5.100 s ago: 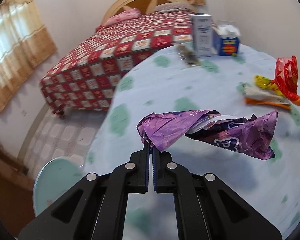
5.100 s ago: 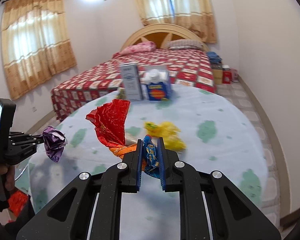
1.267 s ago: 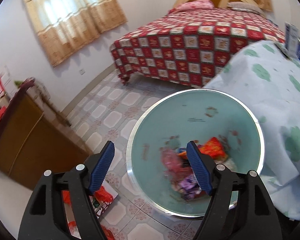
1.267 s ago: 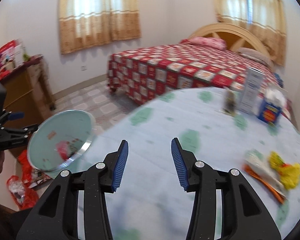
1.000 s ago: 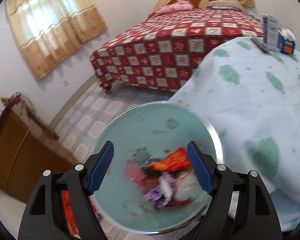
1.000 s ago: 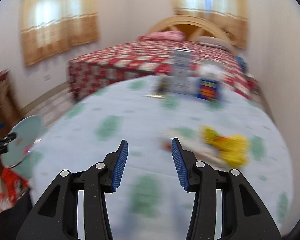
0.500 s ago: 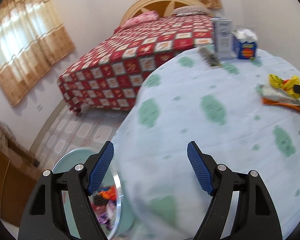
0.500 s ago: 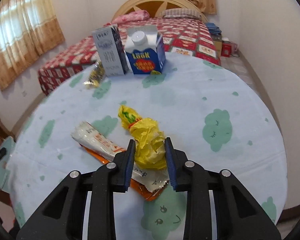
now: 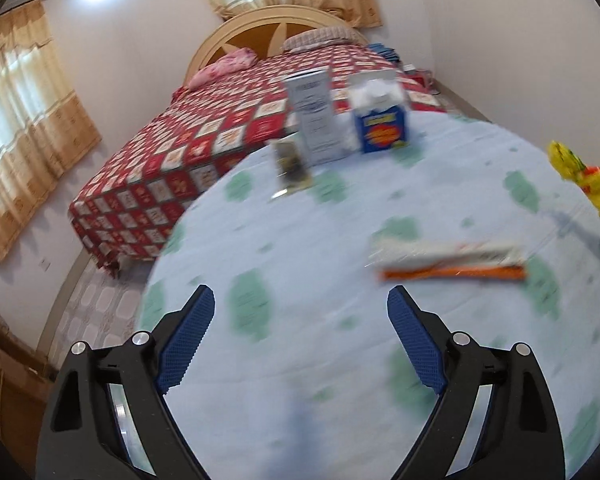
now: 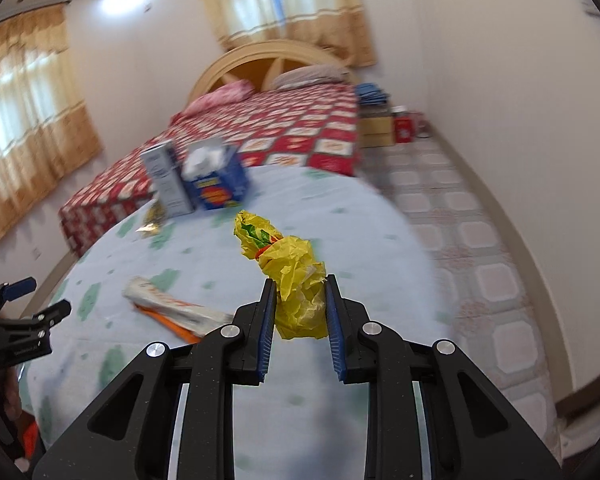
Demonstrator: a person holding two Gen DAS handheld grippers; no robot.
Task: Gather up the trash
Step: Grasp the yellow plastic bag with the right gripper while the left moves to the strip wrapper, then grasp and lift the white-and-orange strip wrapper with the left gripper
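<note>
My right gripper (image 10: 300, 308) is shut on a crumpled yellow wrapper (image 10: 292, 276) and holds it lifted above the round table (image 10: 340, 216). The wrapper also shows at the right edge of the left wrist view (image 9: 584, 176). My left gripper (image 9: 300, 328) is open and empty over the table's near left edge; it also shows at the left in the right wrist view (image 10: 32, 300). A white and orange wrapper (image 9: 452, 262) lies flat on the table ahead of the left gripper, and shows in the right wrist view (image 10: 172, 306).
A grey carton (image 9: 314, 116), a blue carton (image 9: 380, 120) and a small dark packet (image 9: 290, 164) stand at the table's far edge. A bed with a red quilt (image 9: 220, 128) lies beyond. Tiled floor (image 10: 480, 240) runs right of the table.
My left gripper swung from the bin up over the table, still open. My right gripper closed on the yellow wrapper and lifted it off the table.
</note>
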